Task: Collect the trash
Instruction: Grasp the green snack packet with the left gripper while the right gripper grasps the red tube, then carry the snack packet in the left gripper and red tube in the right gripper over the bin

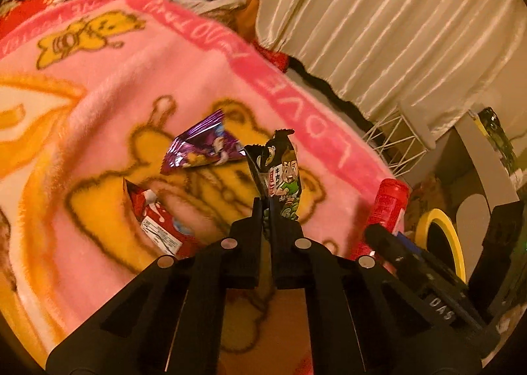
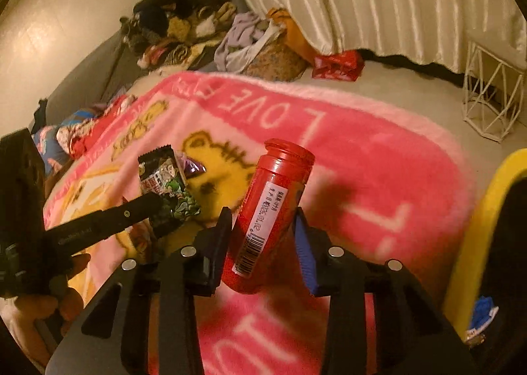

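In the left wrist view, the left tongs [image 1: 265,207] are pinching a black snack wrapper [image 1: 280,174] by its lower edge, holding it upright above the pink blanket [image 1: 138,78]. Just ahead and to the left of them a purple wrapper [image 1: 201,144] is lying on the blanket, and nearer on the left a red and white packet [image 1: 158,223] is lying flat; only this view is showing that packet. The red tube [image 1: 388,207] is showing at the right.

In the right wrist view, the right tongs [image 2: 263,230] are gripping the red tube [image 2: 266,213], tilted, with its barcode label facing the camera. To their left the left tongs [image 2: 158,207] are clamping the black snack wrapper [image 2: 164,184]. At the right edge a yellow bin rim [image 2: 477,227] is curving past.
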The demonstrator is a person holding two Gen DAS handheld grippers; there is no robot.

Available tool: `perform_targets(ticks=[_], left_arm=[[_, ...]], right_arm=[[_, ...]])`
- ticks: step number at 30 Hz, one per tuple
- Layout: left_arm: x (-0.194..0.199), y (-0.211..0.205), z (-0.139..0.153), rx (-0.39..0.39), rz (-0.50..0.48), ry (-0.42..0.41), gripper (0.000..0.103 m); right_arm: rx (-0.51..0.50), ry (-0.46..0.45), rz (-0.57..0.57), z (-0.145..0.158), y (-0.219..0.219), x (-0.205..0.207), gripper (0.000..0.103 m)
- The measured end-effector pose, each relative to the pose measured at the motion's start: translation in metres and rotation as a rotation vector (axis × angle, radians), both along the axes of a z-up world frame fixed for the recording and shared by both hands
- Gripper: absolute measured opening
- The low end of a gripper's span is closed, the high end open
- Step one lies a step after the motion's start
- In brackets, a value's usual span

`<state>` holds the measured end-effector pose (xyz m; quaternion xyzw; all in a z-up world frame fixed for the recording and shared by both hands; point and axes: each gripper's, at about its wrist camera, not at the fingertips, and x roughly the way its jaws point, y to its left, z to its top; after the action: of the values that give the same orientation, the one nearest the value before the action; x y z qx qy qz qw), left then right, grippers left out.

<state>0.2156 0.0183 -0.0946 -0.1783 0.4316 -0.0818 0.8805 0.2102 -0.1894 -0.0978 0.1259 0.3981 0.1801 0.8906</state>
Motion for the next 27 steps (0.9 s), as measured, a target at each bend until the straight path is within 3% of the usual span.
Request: perform_targets(ticks=[9,27], left_arm=[[-0.022,-0.024,0.029,0.013,-0.052,-0.084,0.001],[-0.046,-0.075,0.058,0.015,-0.161,-0.148,0.001]], right_arm=[[0.023,-0.053,-0.053,0.019,-0.027,-0.036,0.031],[0.065,-0.098,-0.177,0.035,-0.084,-0.071,0.028]])
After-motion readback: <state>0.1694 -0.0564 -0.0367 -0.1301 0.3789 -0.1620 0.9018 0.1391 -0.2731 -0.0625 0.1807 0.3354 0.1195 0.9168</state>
